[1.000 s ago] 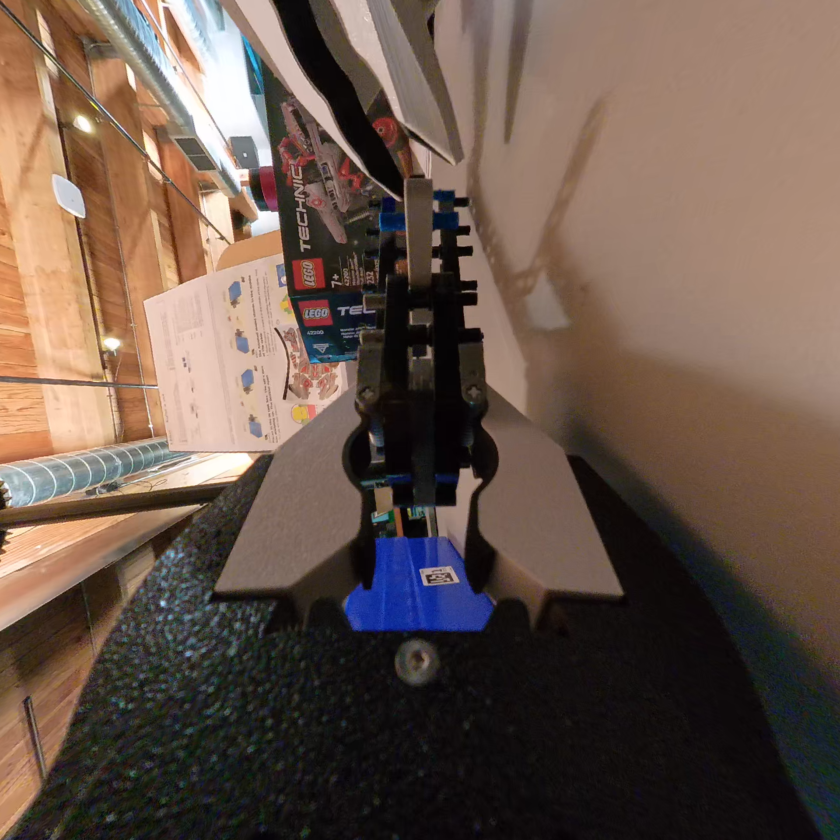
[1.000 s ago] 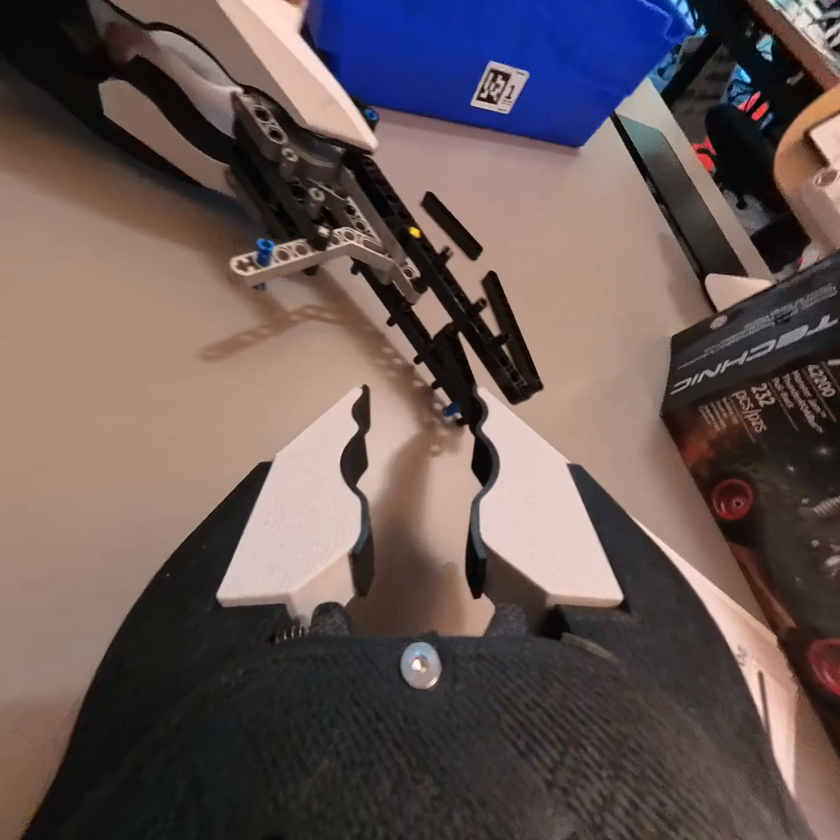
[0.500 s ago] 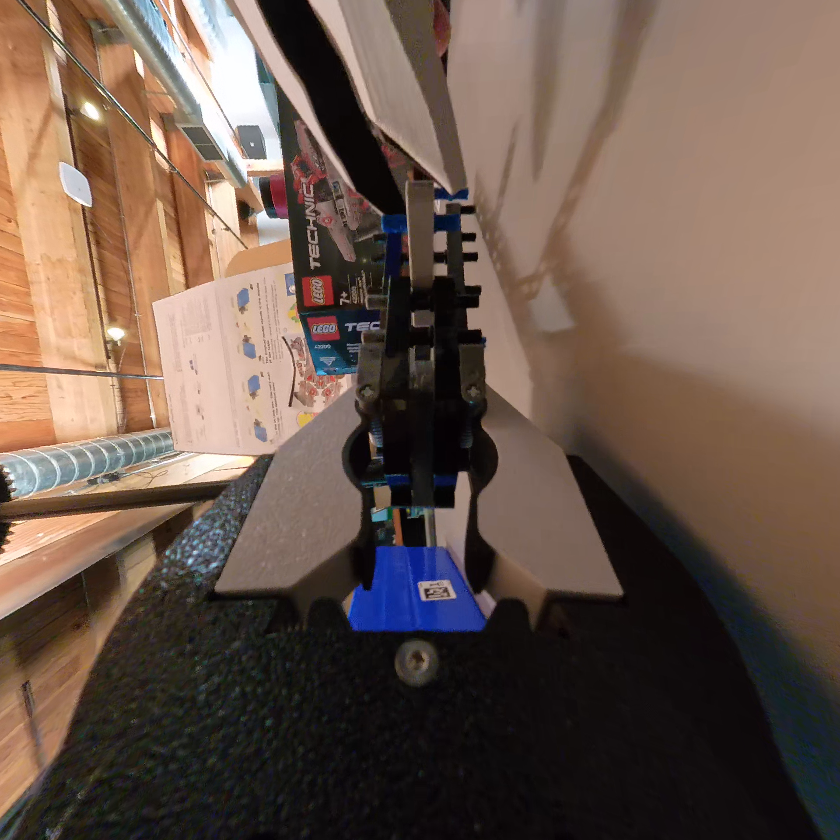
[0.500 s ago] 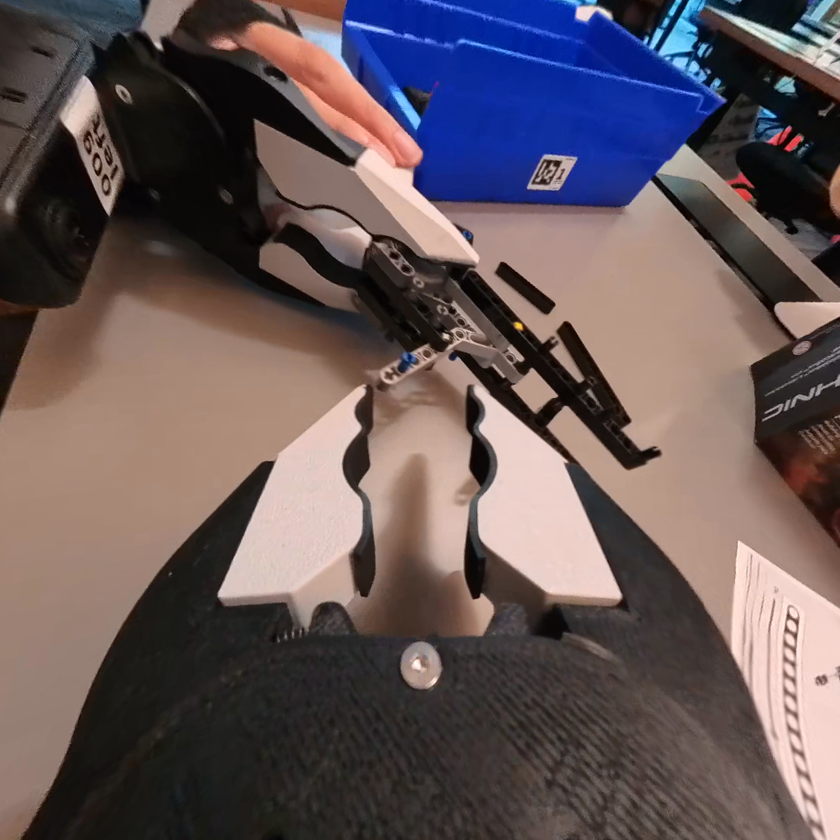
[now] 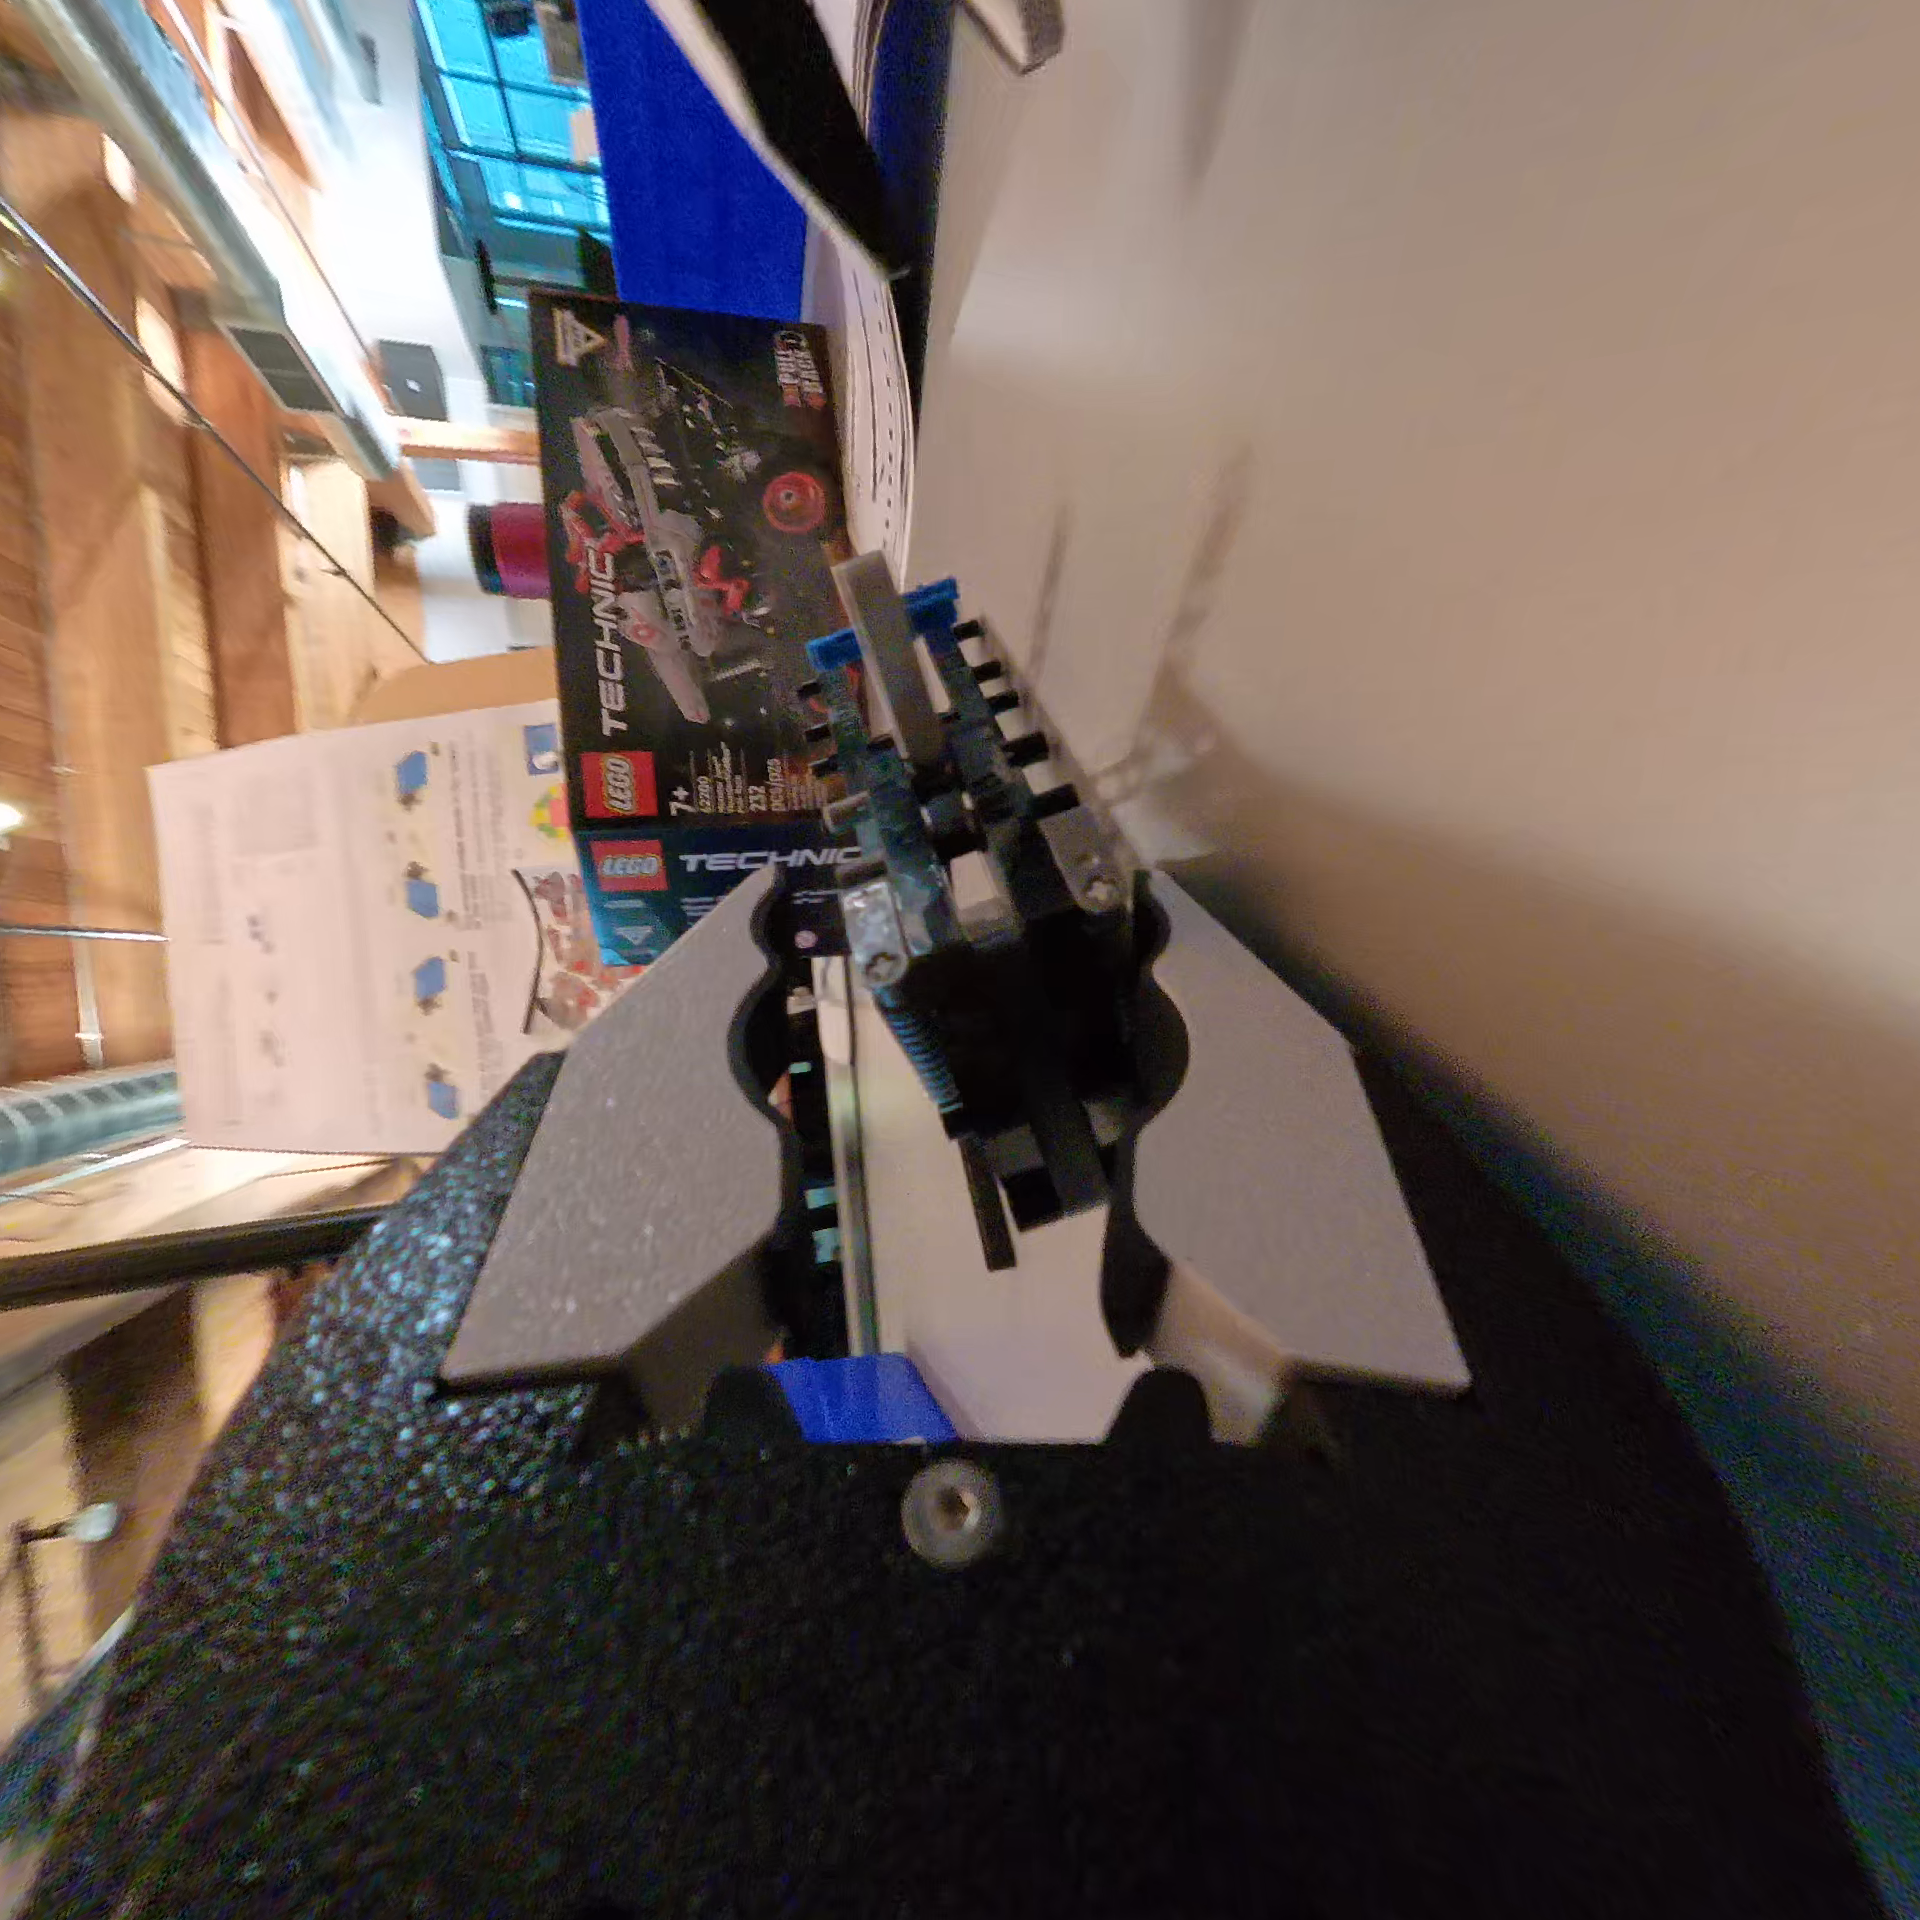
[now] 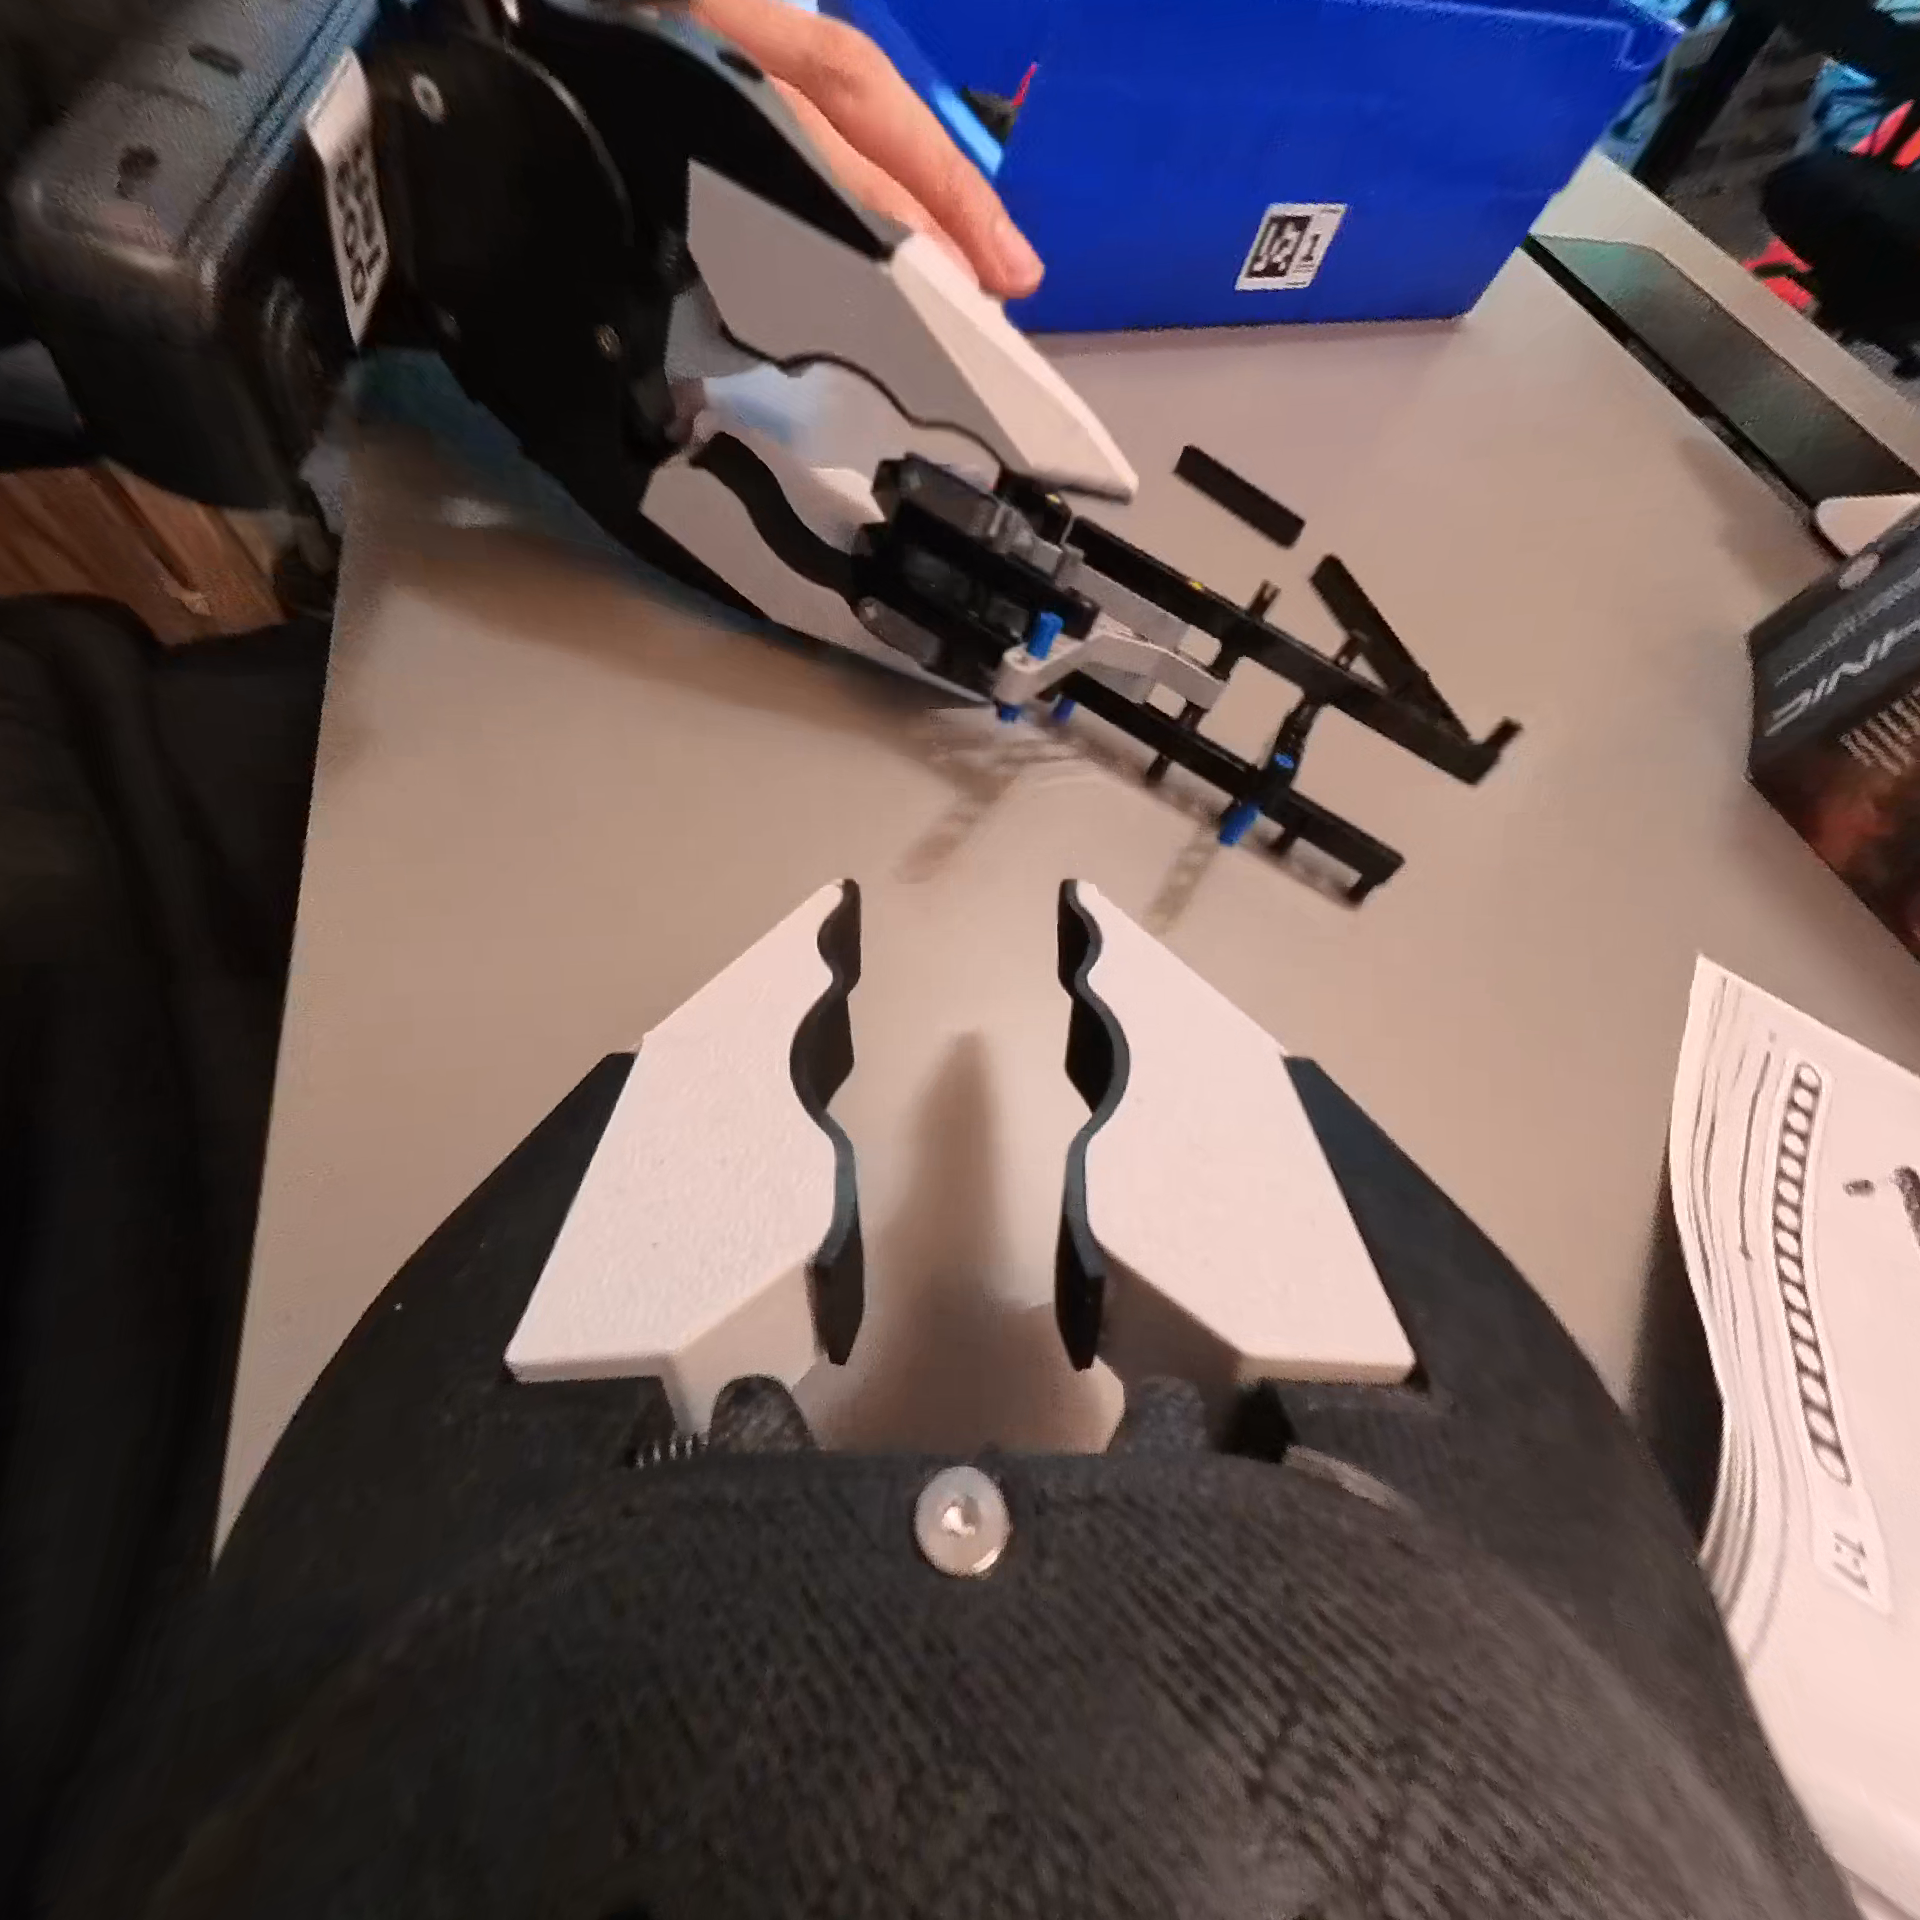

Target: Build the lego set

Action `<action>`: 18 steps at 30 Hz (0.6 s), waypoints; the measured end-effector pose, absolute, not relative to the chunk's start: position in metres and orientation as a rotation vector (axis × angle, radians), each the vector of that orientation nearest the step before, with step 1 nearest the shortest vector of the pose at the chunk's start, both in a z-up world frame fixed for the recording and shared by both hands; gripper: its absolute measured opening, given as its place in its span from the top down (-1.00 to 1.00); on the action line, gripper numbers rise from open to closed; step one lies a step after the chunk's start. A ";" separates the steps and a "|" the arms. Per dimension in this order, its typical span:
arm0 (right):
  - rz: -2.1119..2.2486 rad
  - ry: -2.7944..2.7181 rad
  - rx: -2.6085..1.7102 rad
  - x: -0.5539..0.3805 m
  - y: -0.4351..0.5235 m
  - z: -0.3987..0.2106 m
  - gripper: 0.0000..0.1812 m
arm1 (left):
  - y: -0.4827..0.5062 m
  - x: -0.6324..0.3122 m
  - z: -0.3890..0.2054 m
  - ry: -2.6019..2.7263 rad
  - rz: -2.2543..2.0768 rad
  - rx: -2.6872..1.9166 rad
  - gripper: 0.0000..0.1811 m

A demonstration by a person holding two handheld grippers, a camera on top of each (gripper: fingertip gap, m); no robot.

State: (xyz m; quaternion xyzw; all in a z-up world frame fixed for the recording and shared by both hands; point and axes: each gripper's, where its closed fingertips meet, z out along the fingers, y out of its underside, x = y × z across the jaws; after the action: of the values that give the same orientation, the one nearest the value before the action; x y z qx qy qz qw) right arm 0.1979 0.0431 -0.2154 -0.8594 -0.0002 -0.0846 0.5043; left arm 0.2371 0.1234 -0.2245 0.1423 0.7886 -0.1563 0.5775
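A wood-panelled wall and ceiling ducts fill the left wrist view, which is rolled so the pale table (image 5: 1558, 416) stands like a wall at right. A boxed set (image 5: 707, 644), an instruction sheet (image 5: 353, 925) and a blue bin (image 5: 707, 156) lie beyond. The left gripper (image 5: 961, 894), clamped a moment ago, now has its jaws spread wider than the black frame (image 5: 935, 790). A gap shows beside one finger, and the frame leans on the other, tilted where it sat square before. Its long axis runs forward out of the jaws, toward the box. In the right wrist view, over the same table, the frame has come down low, apparently resting on the surface near the middle. Its near end sits between the left fingers, while a hand (image 6: 914, 208) lies on top of that tool. Two parallel black beams joined by pins stretch away to the right, pointing at the box, with a grey arm and blue pins near the held end. A loose black beam (image 6: 1242, 509) lies just behind them. The right gripper (image 6: 958, 894) has pulled back from the frame's far end. It hovers apart from the frame, jaws spread with nothing in them. The change reads as a set-down, likely freeing both tools to fetch the next piece.
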 end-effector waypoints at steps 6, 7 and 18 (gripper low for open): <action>-0.156 0.041 -2.066 0.203 0.029 -0.219 0.62 | 0.140 0.231 -0.222 2.030 -0.478 0.108 0.12; -0.143 0.033 -2.064 0.201 0.028 -0.220 0.62 | 0.144 0.229 -0.221 2.048 -0.491 0.068 0.09; -0.156 -0.013 -2.146 0.197 0.030 -0.233 0.65 | 0.202 0.210 -0.227 2.191 -0.347 -0.191 0.07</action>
State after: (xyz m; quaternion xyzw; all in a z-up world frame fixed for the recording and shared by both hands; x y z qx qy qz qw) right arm 0.1967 0.0301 -0.2335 -0.8777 -0.0053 -0.0637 0.4750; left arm 0.2101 0.2020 -0.2266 -0.0769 0.8828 -0.1397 0.4419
